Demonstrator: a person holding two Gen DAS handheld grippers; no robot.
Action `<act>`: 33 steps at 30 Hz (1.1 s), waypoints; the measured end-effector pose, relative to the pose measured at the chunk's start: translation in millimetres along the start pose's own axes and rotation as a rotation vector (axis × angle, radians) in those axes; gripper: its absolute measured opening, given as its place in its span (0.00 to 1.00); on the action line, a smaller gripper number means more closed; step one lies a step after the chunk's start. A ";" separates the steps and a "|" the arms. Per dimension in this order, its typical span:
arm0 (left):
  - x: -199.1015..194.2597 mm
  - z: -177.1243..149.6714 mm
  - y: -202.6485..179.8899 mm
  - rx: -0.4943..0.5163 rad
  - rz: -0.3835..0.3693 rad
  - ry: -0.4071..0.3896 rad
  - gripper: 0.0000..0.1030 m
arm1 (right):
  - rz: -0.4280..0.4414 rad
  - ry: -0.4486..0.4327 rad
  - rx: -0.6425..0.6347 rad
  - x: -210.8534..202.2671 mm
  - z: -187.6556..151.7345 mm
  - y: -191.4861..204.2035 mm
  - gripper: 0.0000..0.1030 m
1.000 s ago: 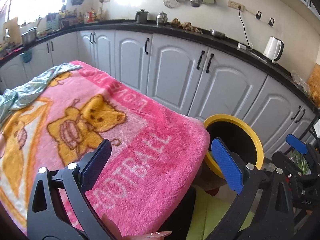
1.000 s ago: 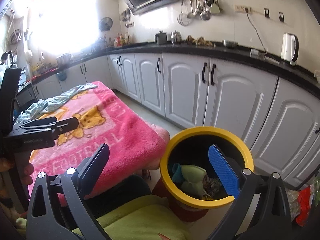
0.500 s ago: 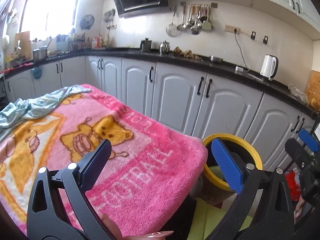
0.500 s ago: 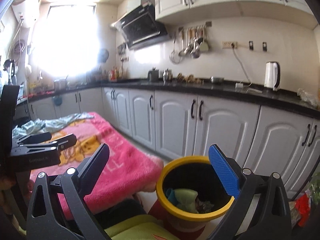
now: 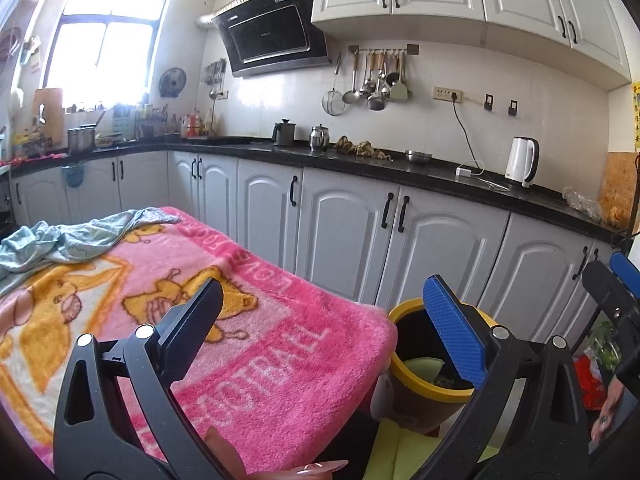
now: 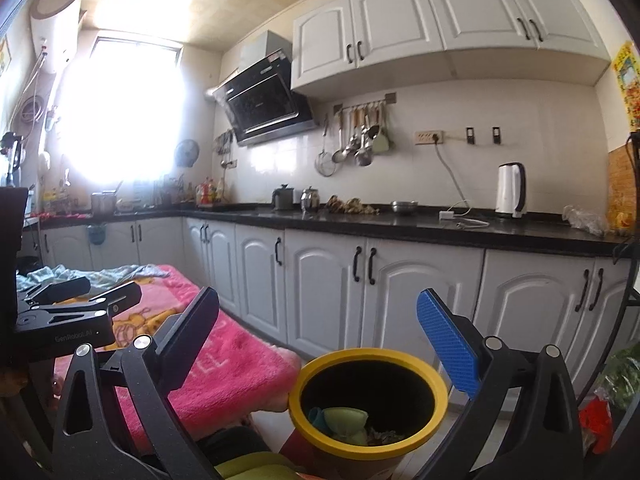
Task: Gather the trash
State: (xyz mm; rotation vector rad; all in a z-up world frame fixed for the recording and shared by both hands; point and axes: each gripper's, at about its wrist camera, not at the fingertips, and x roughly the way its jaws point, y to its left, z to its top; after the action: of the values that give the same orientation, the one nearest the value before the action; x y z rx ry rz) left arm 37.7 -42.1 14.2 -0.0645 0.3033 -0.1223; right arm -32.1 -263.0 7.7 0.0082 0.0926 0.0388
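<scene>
A yellow-rimmed trash bin (image 6: 438,396) stands on the floor below my right gripper (image 6: 326,338), which is open and empty. Inside the bin lie pale green and teal trash items (image 6: 344,420). In the left wrist view the bin (image 5: 394,364) sits just past the right corner of a pink blanket-covered table (image 5: 260,360). My left gripper (image 5: 324,328) is open and empty above that blanket. The left gripper also shows at the left edge of the right wrist view (image 6: 76,304). The right gripper shows at the right edge of the left wrist view (image 5: 616,280).
A crumpled light blue cloth (image 5: 68,240) lies on the far left of the blanket. White cabinets under a black counter (image 5: 400,172) run behind, with a kettle (image 5: 520,162). A red bag (image 6: 596,420) lies on the floor at right. Yellow-green fabric (image 6: 256,468) is below.
Both grippers have tilted upward, so the bin and blanket sit lower in view and the upper cabinets and ceiling show. Both stay open and empty.
</scene>
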 end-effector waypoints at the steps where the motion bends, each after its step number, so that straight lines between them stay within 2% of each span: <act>1: -0.7 -0.8 -0.9 0.001 -0.001 -0.004 0.89 | -0.009 -0.005 0.003 -1.0 -0.9 -1.1 0.94; 13: -4.5 -6.1 -4.5 0.017 0.022 -0.087 0.89 | -0.033 0.010 0.000 1.6 -10.2 -1.1 0.94; 33: -3.4 -7.1 -1.9 0.007 0.024 -0.075 0.89 | -0.034 0.020 -0.014 5.1 -11.9 4.1 0.94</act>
State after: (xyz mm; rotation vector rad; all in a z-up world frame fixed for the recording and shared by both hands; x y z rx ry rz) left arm 32.1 -43.9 8.6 -0.0585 0.2291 -0.0972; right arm -28.3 -258.6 -4.5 -0.0077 0.1124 0.0059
